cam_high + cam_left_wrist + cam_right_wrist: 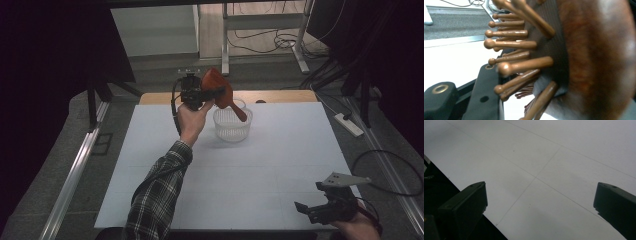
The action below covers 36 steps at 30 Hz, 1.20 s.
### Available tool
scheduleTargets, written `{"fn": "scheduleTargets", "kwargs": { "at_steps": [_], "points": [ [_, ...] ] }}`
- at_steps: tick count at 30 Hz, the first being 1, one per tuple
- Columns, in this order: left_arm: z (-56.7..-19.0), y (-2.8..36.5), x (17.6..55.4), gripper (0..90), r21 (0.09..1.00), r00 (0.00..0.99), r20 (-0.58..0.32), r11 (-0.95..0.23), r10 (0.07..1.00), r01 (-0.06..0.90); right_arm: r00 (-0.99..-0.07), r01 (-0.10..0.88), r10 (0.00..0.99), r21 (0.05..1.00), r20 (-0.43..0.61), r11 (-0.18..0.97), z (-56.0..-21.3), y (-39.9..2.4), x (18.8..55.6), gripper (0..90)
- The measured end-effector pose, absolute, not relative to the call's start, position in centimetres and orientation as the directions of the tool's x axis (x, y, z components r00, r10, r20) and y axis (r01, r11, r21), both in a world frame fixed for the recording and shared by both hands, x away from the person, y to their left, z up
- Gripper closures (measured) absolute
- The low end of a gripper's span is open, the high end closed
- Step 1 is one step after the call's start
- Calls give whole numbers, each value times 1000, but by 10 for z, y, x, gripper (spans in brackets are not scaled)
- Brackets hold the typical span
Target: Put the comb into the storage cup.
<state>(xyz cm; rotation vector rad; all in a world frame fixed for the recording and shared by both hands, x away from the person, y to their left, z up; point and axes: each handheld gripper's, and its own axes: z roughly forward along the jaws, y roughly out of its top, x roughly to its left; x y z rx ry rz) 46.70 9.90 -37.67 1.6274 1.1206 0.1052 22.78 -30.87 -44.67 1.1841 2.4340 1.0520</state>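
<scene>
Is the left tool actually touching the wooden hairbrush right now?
Touching. In the left gripper view the hairbrush sits against the left tool's jaw; the high view shows it lifted above the clear basket.

The person wears a plaid flannel sleeve in dark and pale checks, cuffed at the wrist. The left gripper is a compact black block with a small pale fitting on top, and a black cable loops from it along the forearm. Its jaw, seen in the left gripper view, is matte black with a brass-ringed hole, a smaller brass eyelet and a dark screw recess. The right gripper is black too, topped by a grey three-cornered plate with small holes. Its two jaws are blunt, flat-faced black blocks with squared ends.
</scene>
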Motion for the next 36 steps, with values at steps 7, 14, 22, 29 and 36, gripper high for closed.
{"fn": "scheduleTargets", "kwargs": {
  "at_steps": [7, 14, 22, 29, 36],
  "points": [
    [-388, 93, 469, 535, 790, 535, -458, 49, 710, 611, -640, 586, 763, 702, 93, 406, -446, -310, 226, 0],
    [-400, 86, 467, 534, 790, 530, -437, 28, 726, 613, -639, 583, 764, 705, 90, 404, -446, -310, 226, 0],
    [-414, 82, 465, 533, 777, 509, -442, 33, 739, 628, -639, 583, 764, 704, 90, 405, -446, -310, 226, 0],
    [-428, 79, 463, 530, 760, 486, -458, 44, 744, 649, -636, 588, 767, 701, 92, 404, -446, -311, 226, 0],
    [-439, 80, 464, 520, 742, 458, -483, 72, 746, 666, -640, 587, 763, 700, 93, 407, -447, -310, 226, 0]
  ]
}}
